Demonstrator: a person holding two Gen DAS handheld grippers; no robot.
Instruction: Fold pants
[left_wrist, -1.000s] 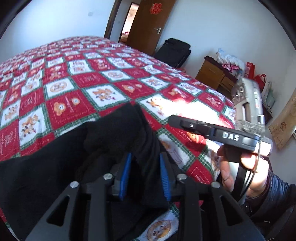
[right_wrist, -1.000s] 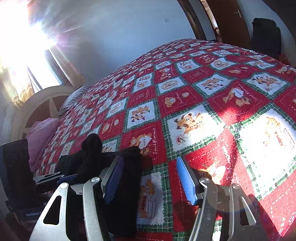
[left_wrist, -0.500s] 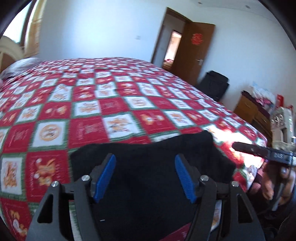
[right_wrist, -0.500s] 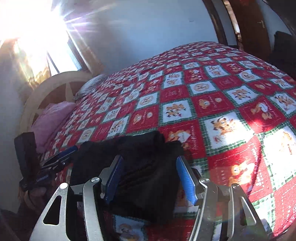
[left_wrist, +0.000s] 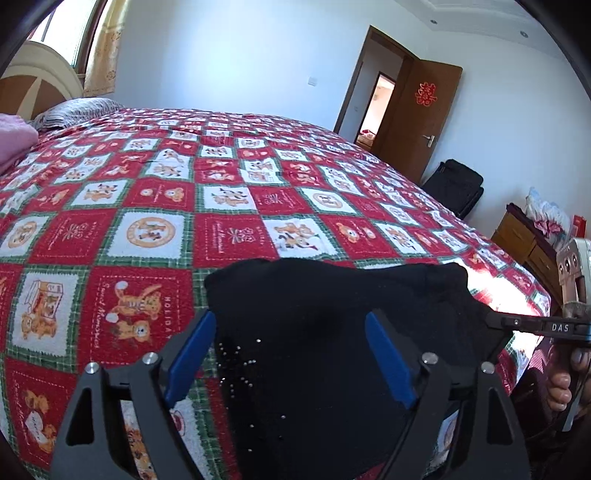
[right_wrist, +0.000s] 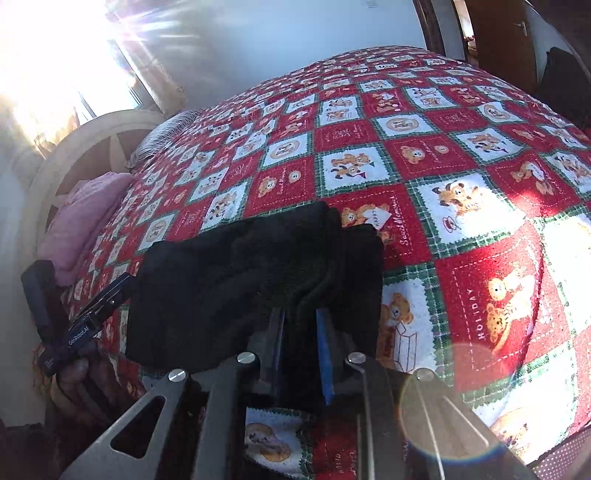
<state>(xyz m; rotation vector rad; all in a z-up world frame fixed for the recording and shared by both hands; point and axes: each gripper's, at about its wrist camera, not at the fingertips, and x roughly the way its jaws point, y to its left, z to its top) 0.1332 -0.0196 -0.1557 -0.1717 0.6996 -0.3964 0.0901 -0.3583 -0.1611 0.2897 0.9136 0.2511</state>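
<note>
The black pants (left_wrist: 332, 332) lie in a folded bundle near the front edge of the bed, over the red checked quilt (left_wrist: 229, 236). My left gripper (left_wrist: 290, 356) hovers over their left part; its jaws are opening wide and the blue pads (left_wrist: 192, 354) stand clear of the cloth. My right gripper (right_wrist: 300, 341) is at the bundle's right end (right_wrist: 258, 266), its jaws closing with a thick fold of black fabric pinched between the pads (right_wrist: 325, 347). Each gripper also shows side-on in the other's view: right gripper (left_wrist: 532, 325), left gripper (right_wrist: 99, 306).
A pink blanket (right_wrist: 85, 210) and a striped pillow (left_wrist: 77, 110) lie by the headboard (right_wrist: 74, 147). Past the bed's far corner are an open brown door (left_wrist: 421, 107), a black suitcase (left_wrist: 458, 188) and a wooden dresser (left_wrist: 517, 232). The bed's front edge runs just under both grippers.
My left gripper let go of the black fabric, opened wide and swung over the bundle. My right gripper moved left over the pants and closed on a fold.
</note>
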